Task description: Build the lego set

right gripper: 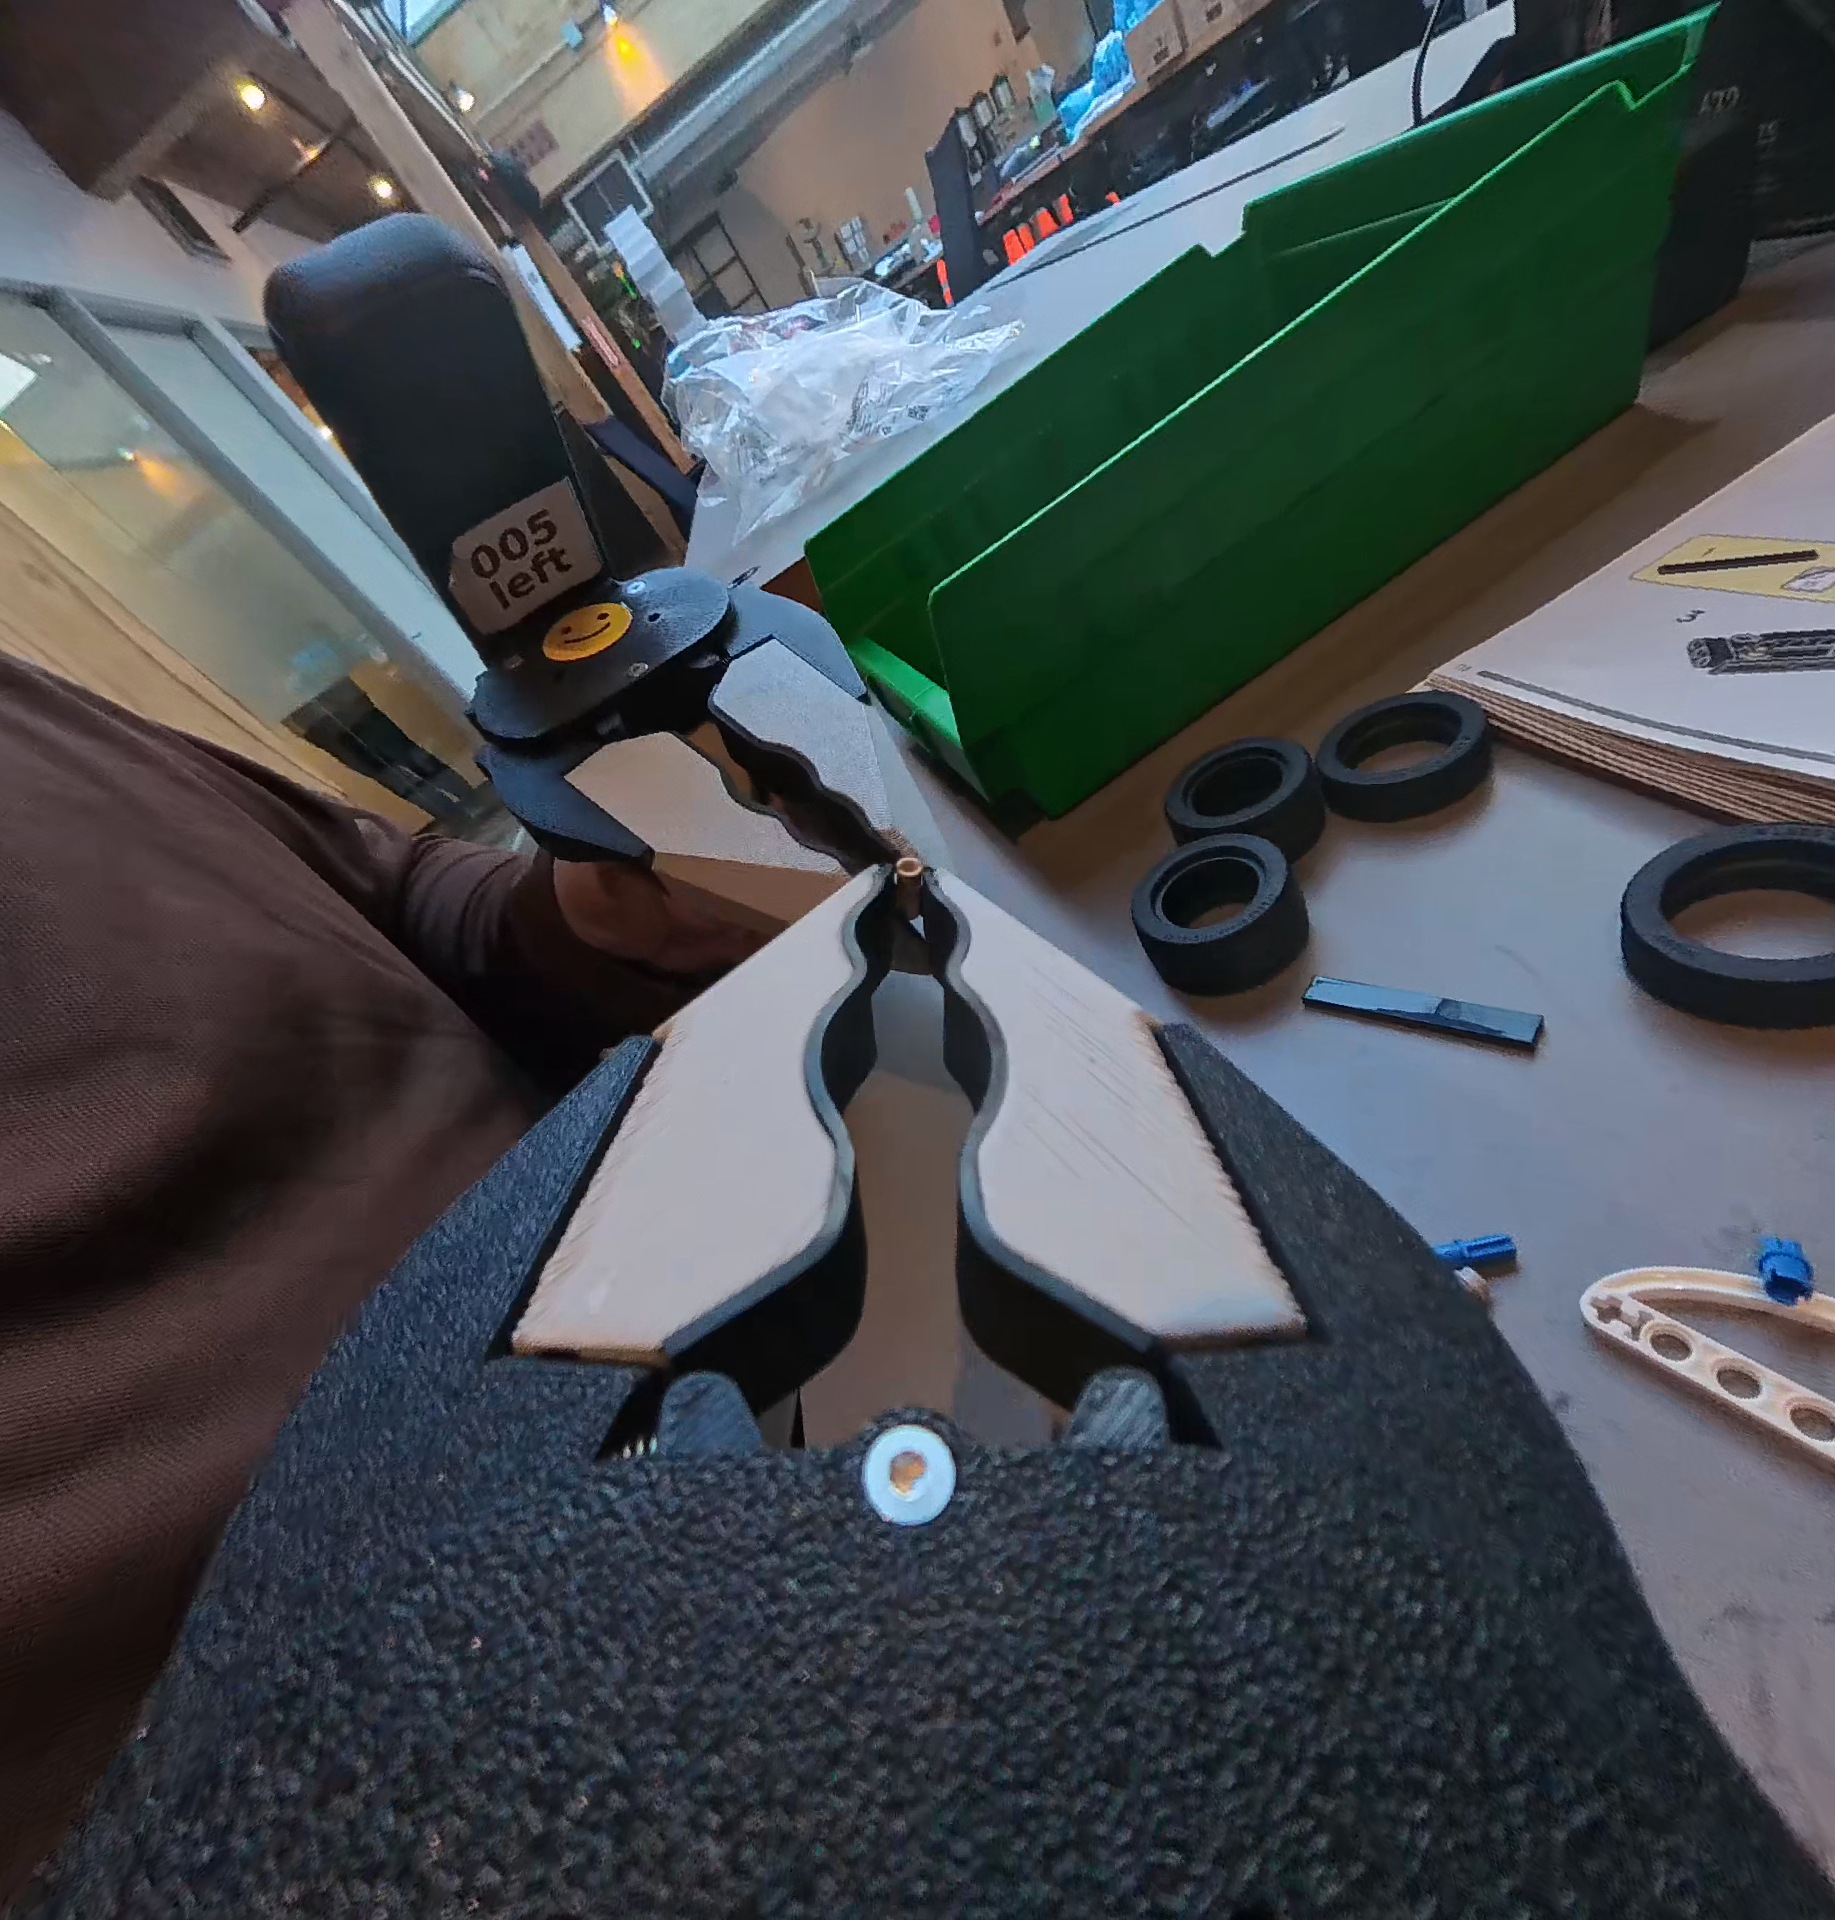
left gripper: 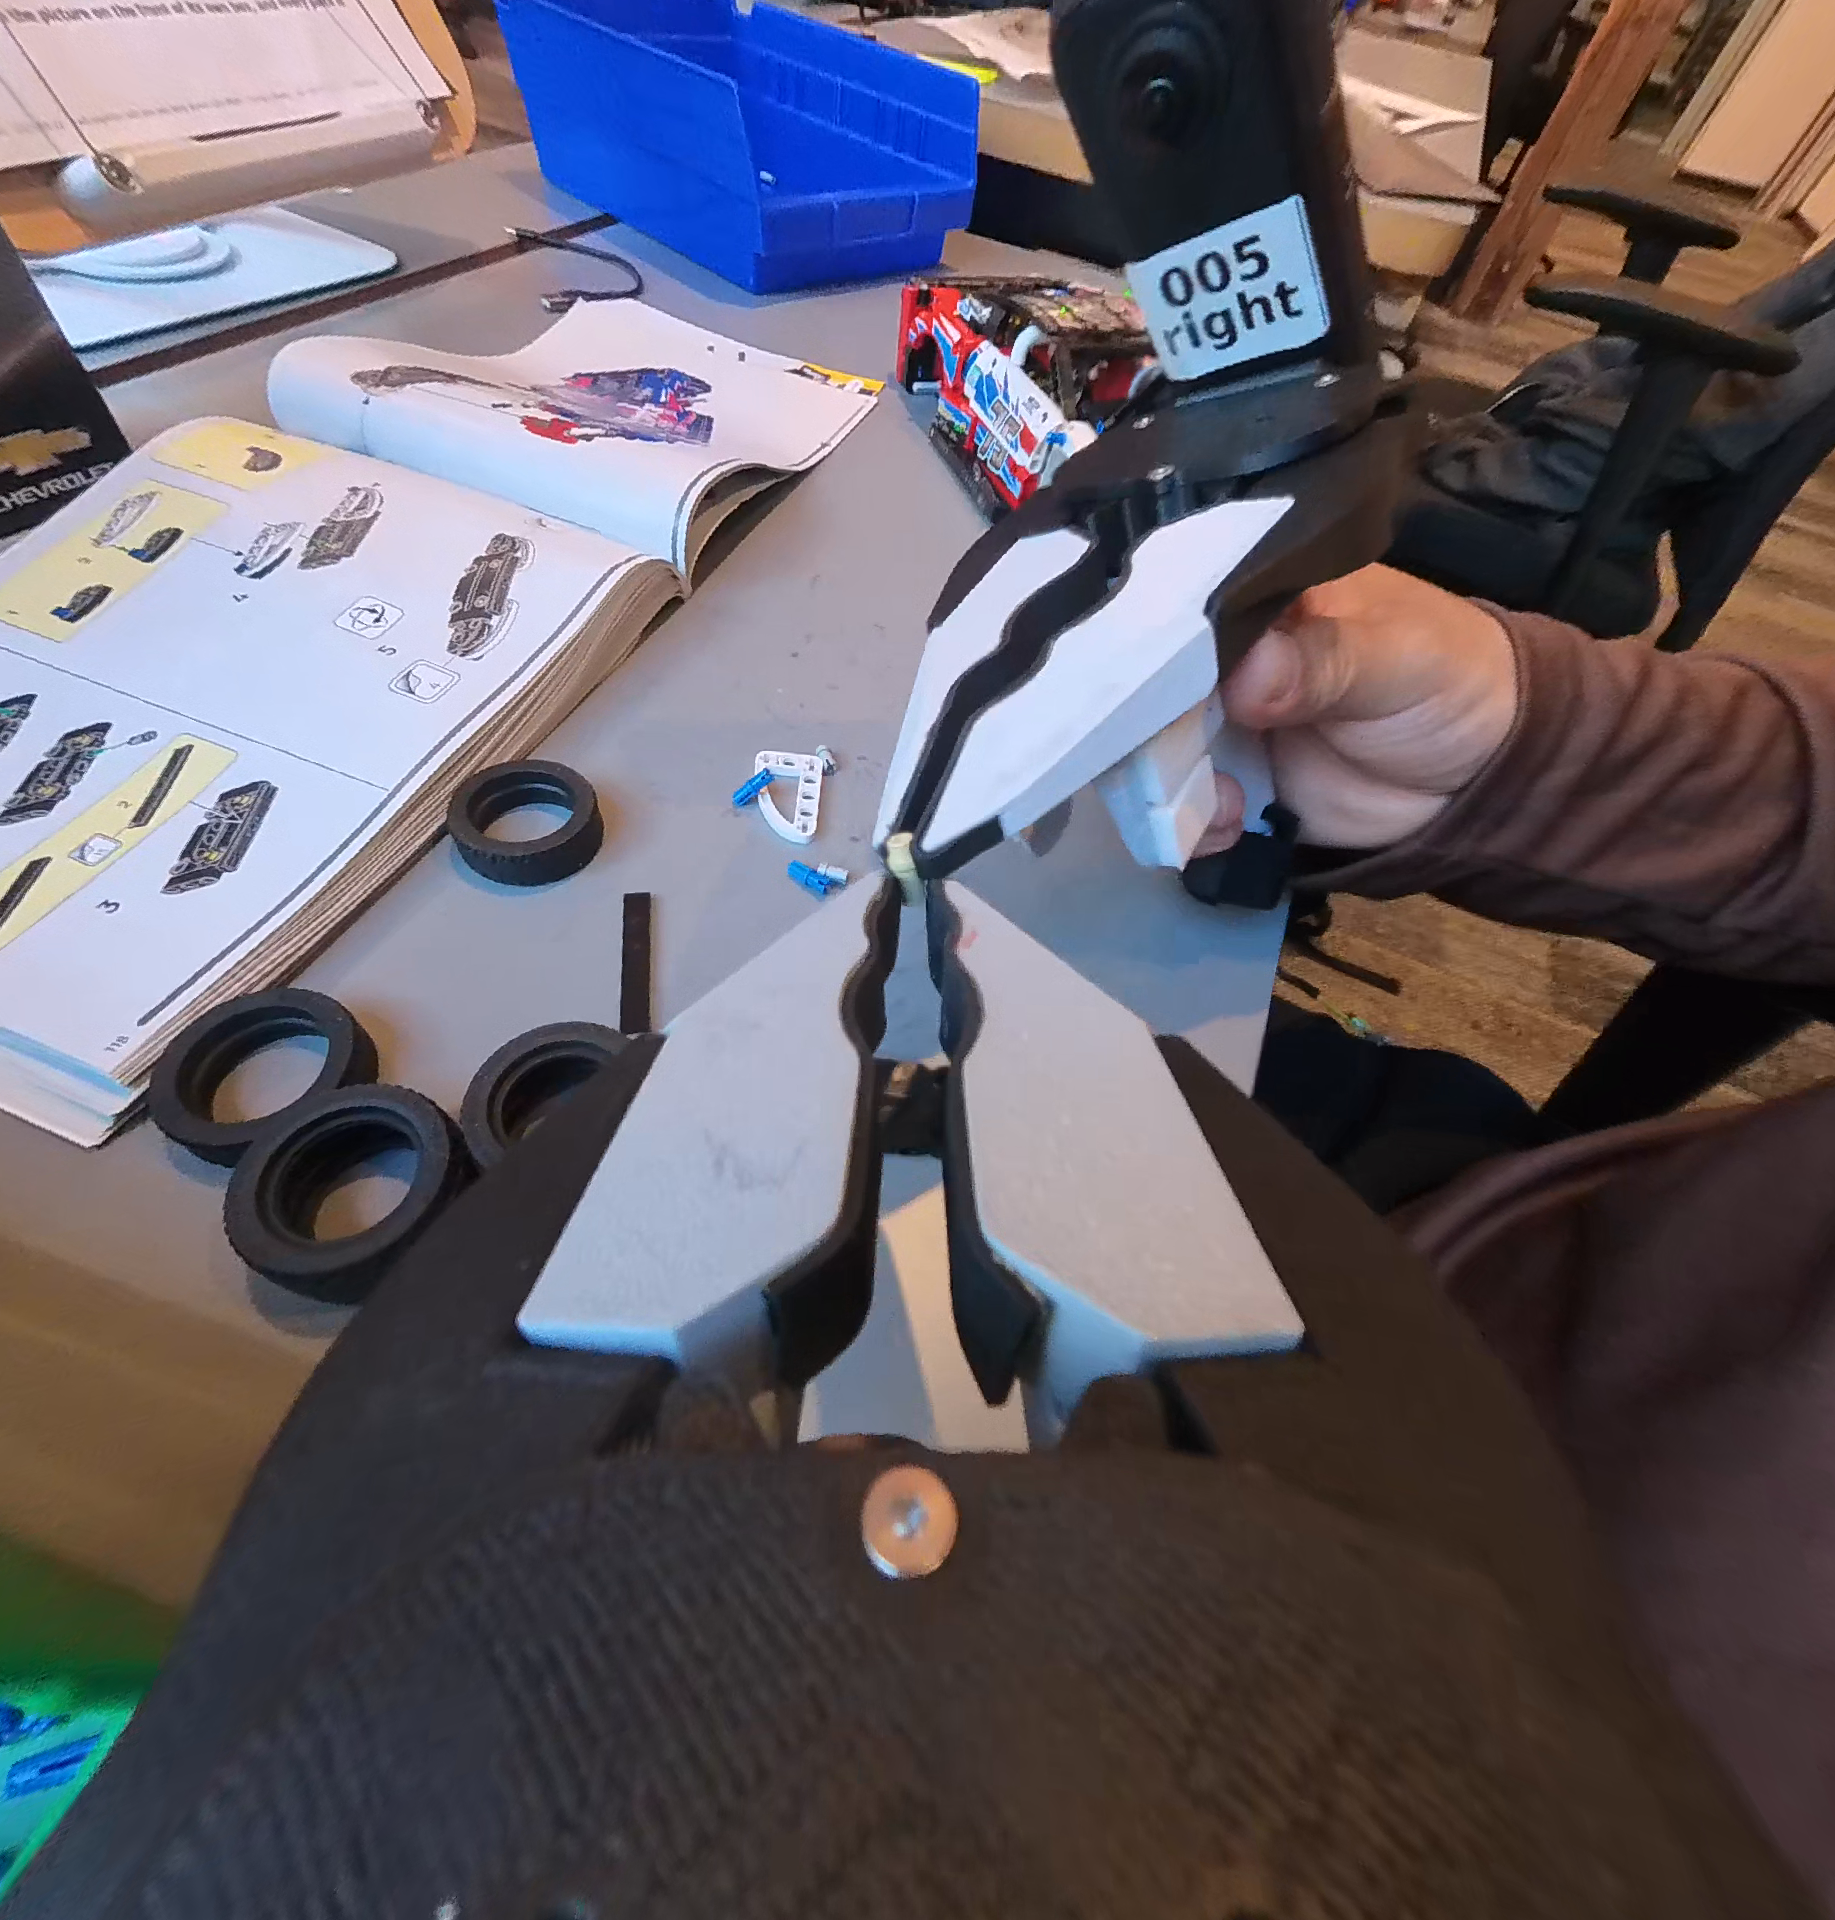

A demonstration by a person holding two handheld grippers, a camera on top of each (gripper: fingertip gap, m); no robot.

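A small tan pin (left gripper: 905, 868) is held in the air over the table's near edge. My right gripper (left gripper: 900, 854) comes in from the upper right and is shut on it. My left gripper (left gripper: 908, 902) is closed from below, its tips at the pin's lower end. In the right wrist view the pin (right gripper: 908, 871) sits between my right gripper's tips (right gripper: 905, 883), and the left gripper (right gripper: 880, 847) touches it from the upper left. On the grey table (left gripper: 684, 665) lie a white curved beam (left gripper: 788, 795), blue pins (left gripper: 814, 875) and the part-built red car (left gripper: 1017, 384).
Several black tyres (left gripper: 525, 821) (right gripper: 1219, 914) and a black flat strip (left gripper: 635, 961) lie beside the open instruction booklet (left gripper: 269, 675). A blue bin (left gripper: 747, 135) stands at the back, a green bin (right gripper: 1256, 520) and a plastic bag (right gripper: 819, 395) to the left. An office chair (left gripper: 1640, 312) is off the table's edge. Left and right tips are no more than a few centimetres apart.
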